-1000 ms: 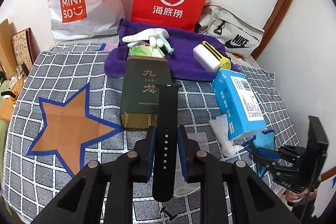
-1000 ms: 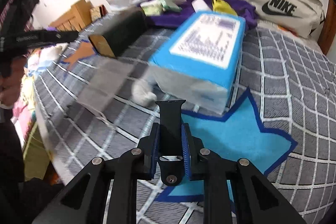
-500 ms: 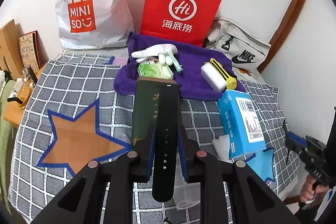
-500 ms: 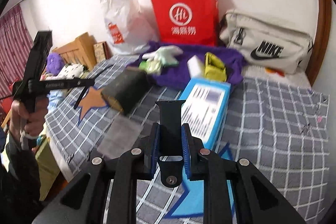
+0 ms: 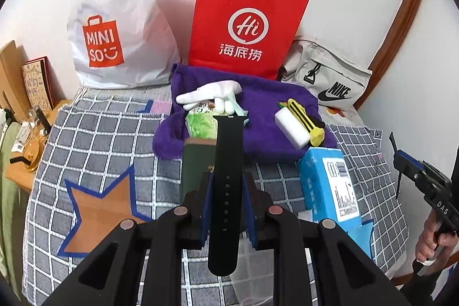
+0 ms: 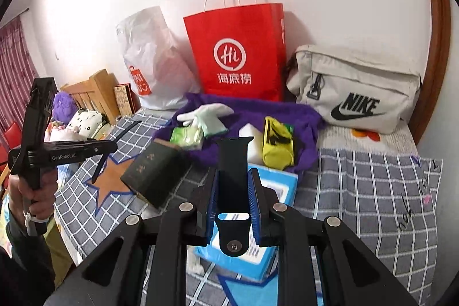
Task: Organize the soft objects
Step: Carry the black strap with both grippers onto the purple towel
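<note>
Though raised above the checked blanket (image 5: 94, 139), gripping on both sides: left tongs (image 5: 226, 202) closed to strap width on the long holed strap (image 5: 228, 177), pads flat against its 2 edges, tail hanging back toward the lens. Long axis straight ahead along the fingers, far end aimed at the purple towel (image 5: 266, 105). Likewise on the right: right tongs (image 6: 233, 197) pinched onto the short strap (image 6: 232, 177), its pin end nearest the lens, its far end also toward the towel. Just below and ahead, lying on the blanket: a dark green box (image 5: 195, 165) under the left side, a blue tissue pack (image 6: 275, 185) under the right. Further on, spread across the towel: white gloves (image 5: 212, 92), a green wipes packet (image 5: 200, 125), a white sponge (image 5: 291, 128) beside a yellow pouch (image 6: 276, 148). Probably bound for that towel with the other soft items, so forward and down for both. Hard to say which hand nearer; seemingly facing it squarely on the left, from its right-hand side on the right. Against the wall beyond, 3 bags: white Miniso bag (image 5: 120, 27), red paper bag (image 5: 243, 27), grey Nike bag (image 6: 355, 96).
</note>
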The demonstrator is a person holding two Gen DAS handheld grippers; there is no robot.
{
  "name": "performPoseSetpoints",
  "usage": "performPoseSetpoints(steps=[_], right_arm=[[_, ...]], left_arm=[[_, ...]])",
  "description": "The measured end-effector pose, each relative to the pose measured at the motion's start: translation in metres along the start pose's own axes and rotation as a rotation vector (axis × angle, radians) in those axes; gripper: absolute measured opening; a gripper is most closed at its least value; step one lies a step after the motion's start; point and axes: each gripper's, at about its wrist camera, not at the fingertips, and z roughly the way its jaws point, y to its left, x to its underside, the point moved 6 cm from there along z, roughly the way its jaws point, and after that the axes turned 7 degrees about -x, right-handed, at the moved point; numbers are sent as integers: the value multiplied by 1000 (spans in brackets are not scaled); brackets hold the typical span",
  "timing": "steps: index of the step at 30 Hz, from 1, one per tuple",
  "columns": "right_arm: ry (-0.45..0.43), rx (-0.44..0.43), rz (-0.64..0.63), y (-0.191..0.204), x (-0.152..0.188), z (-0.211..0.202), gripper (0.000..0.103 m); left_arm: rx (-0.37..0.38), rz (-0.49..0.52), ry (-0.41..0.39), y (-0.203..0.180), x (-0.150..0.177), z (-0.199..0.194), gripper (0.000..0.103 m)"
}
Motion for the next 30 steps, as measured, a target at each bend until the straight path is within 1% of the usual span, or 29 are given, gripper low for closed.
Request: performPoseSetpoints(steps=[6, 12, 24, 30], right_arm=[[-10, -12, -12, -2, -20, 12, 20], [2, -13, -15, -11, -38, 37, 20], [50, -6, 4, -52, -70, 104, 20], [89, 11, 29, -78, -77, 136, 20]], left_arm=[[-8, -5, -8, 2, -18, 6, 20], [-16, -17, 2, 5, -35, 21, 20], [-20, -38, 55, 2, -74, 81, 20], [-27, -55, 79, 5, -84, 110, 20]])
